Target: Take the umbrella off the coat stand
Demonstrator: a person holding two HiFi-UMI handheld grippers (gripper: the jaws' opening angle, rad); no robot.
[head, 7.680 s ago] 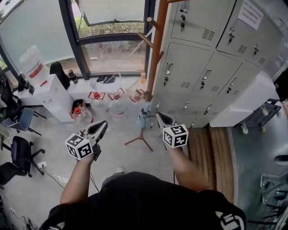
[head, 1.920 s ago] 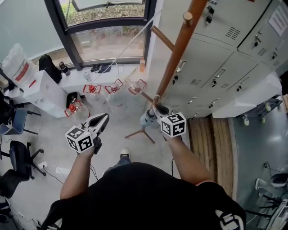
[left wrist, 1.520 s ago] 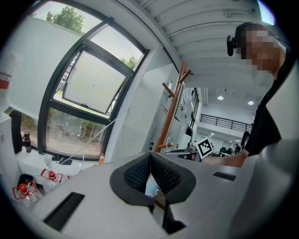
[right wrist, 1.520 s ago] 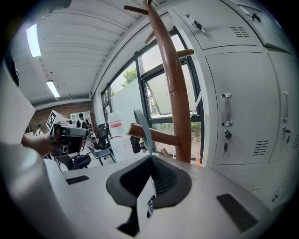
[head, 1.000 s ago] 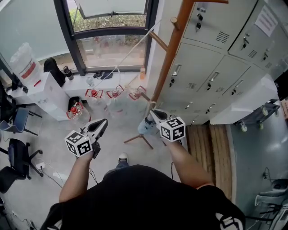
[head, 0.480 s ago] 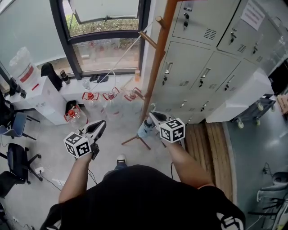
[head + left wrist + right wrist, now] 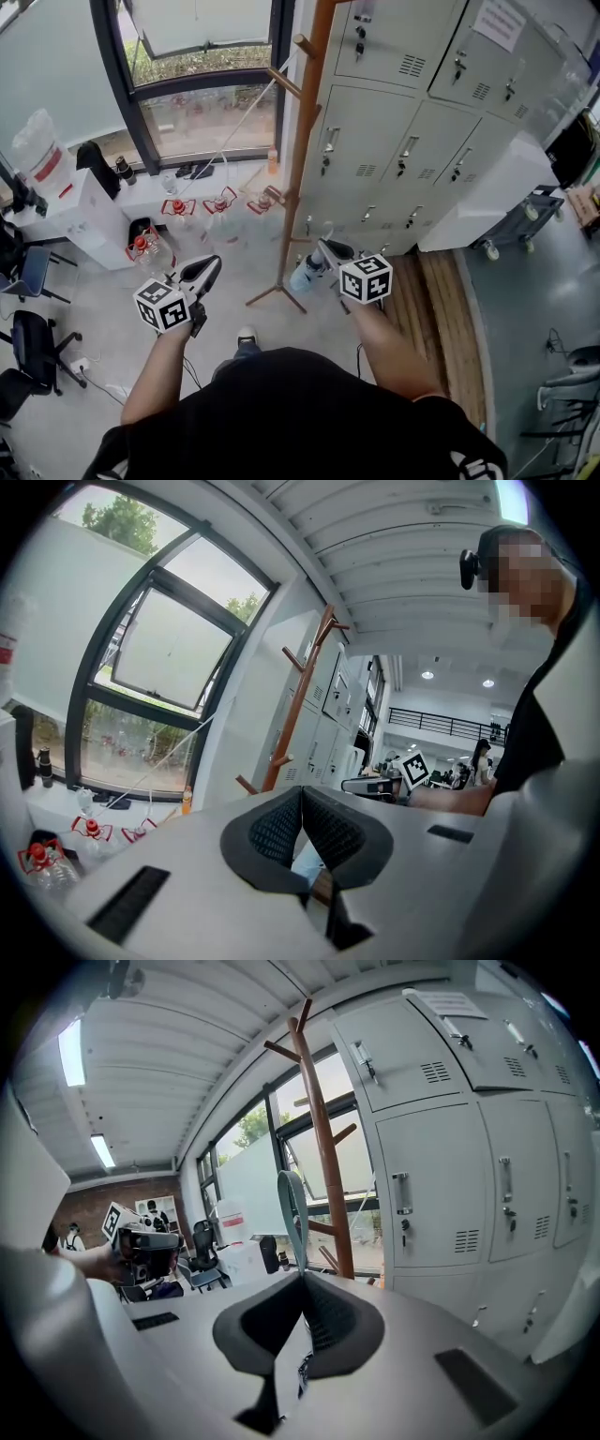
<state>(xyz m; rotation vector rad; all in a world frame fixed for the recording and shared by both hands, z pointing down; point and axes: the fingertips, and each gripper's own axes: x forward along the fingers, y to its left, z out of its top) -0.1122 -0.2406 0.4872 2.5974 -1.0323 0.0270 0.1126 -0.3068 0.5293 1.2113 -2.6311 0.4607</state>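
Umbrella [image 7: 305, 274] looks already off the stand [image 7: 298, 159], hanging just at the stand's 3 o'clock by its strap [image 7: 292, 1213], which is pinched in the closed right tongs [image 7: 302, 1283]; left tongs [image 7: 302, 794] are closed on nothing, so only carrying it clear seems left.

Coat stand [image 7: 298, 159]: brown wood, smooth, slight sheen. Lockers [image 7: 412, 141] on the right: light grey painted metal, matt. Umbrella [image 7: 302, 277]: pale blue cloth, with a woven fabric strap [image 7: 292, 1208]. Right gripper [image 7: 302, 1277] and left gripper [image 7: 301, 792]: smooth matt plastic shells, black ribbed pads. Floor [image 7: 234, 262]: grey, smooth.
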